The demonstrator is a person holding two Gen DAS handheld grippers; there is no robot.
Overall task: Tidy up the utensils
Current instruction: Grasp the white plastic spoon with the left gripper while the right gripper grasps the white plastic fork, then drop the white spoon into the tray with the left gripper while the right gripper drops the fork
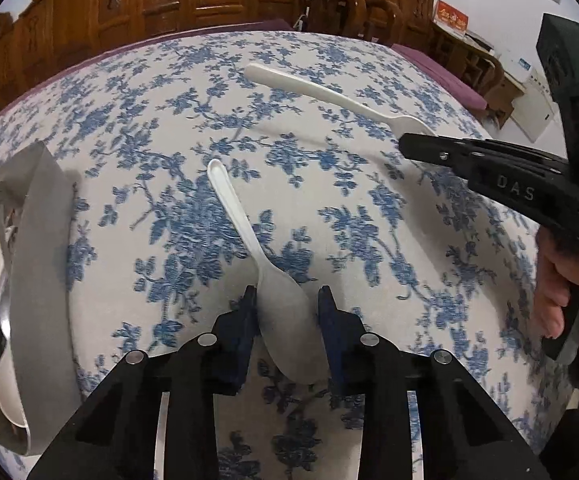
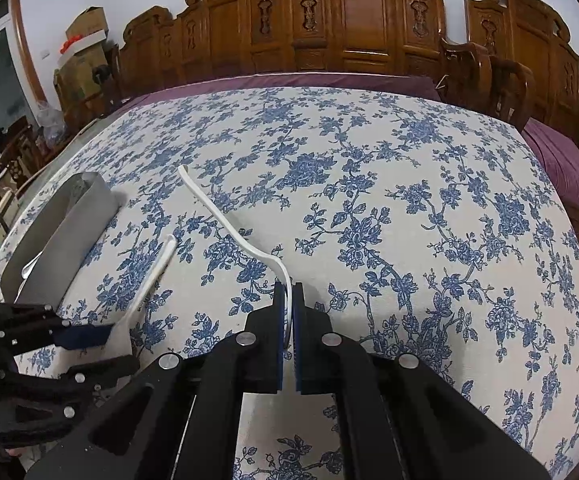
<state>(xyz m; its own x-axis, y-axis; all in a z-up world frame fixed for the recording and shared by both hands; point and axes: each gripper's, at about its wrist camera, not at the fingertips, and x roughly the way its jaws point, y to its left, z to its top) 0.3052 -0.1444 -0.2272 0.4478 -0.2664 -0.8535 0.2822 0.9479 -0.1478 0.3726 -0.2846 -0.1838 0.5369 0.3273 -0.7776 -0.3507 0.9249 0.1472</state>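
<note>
A white plastic spoon [image 1: 285, 320] lies on the floral worktop [image 1: 369, 220], its bowl between the left gripper [image 1: 287, 304]'s jaws, which touch its sides. The right gripper [image 2: 288, 300], angled downward, is clamped on a white plastic fork [image 2: 225, 216].

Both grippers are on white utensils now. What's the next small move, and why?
Probably lift the white spoon toward the grey box at left. The left gripper brackets its bowl, and the right gripper already clamps the white fork.
</note>
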